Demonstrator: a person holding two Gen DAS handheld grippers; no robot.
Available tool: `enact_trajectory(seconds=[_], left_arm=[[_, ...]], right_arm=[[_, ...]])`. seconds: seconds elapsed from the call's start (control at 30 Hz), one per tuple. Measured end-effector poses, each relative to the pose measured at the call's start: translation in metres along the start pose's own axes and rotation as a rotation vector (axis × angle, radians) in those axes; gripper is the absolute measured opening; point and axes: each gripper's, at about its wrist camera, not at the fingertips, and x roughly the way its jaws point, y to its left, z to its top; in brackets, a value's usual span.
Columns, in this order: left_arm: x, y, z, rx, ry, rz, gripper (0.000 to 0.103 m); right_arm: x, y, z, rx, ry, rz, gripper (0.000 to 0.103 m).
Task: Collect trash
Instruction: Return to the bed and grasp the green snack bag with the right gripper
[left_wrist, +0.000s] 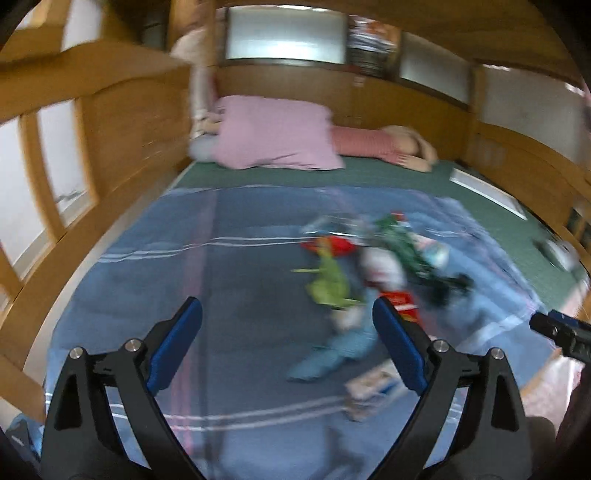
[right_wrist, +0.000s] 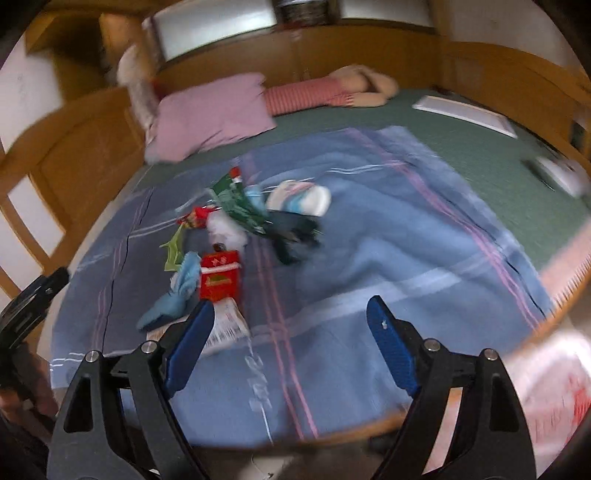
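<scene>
Left gripper (left_wrist: 287, 347) and right gripper (right_wrist: 290, 345) — both gaping, empty, angled downward.

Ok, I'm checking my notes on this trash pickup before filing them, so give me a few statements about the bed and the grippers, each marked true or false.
1. The left gripper is open and holds nothing. True.
2. The right gripper is clamped on the red carton. False: its jaws stand open and empty, and the carton lies on the blue blanket.
3. The trash pile lies on the blue blanket. True.
4. The pink pillow sits on top of the trash. False: it lies apart, near the headboard.
5. A green wrapper is among the trash. True.
</scene>
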Motion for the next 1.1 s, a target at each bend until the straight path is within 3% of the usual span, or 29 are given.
enact_trajectory(seconds=[0.2,0.4,0.57,0.6,0.67,0.7,0.73,0.8,0.9,1.1], left_arm=[[0.031,0.035,-0.011,-0.063,0.060,0.032,0.093],[0.051,0.040,-0.010,-0.116,0.108,-0.020,0.094],[0.061,0.047,-0.014,-0.183,0.165,-0.058,0.095],[0.062,0.048,-0.014,-0.192,0.169,-0.062,0.095],[0.064,0.048,-0.015,-0.198,0.178,-0.066,0.095],[0.065,0.047,-0.015,-0.197,0.179,-0.066,0.095],[0.065,0.046,-0.016,-0.194,0.181,-0.064,0.095],[0.065,0.044,-0.016,-0.184,0.183,-0.062,0.095],[0.065,0.040,-0.016,-0.169,0.178,-0.056,0.095],[0.063,0.035,-0.016,-0.143,0.168,-0.058,0.095]], right_arm=[[0.090,0.025,0.044,-0.098,0.080,-0.014,0.083],[0.161,0.050,0.063,-0.311,0.179,-0.090,0.083],[0.204,0.044,0.073,-0.290,0.261,-0.100,0.082],[0.208,0.042,0.075,-0.268,0.266,-0.088,0.078],[0.216,0.037,0.079,-0.220,0.288,-0.058,0.056],[0.222,0.032,0.081,-0.183,0.316,-0.040,0.033],[0.225,0.031,0.081,-0.168,0.328,-0.039,0.017],[0.229,0.026,0.081,-0.123,0.336,-0.037,0.011],[0.216,0.014,0.086,-0.035,0.303,0.020,0.009],[0.154,-0.003,0.101,0.028,0.188,0.111,0.009]])
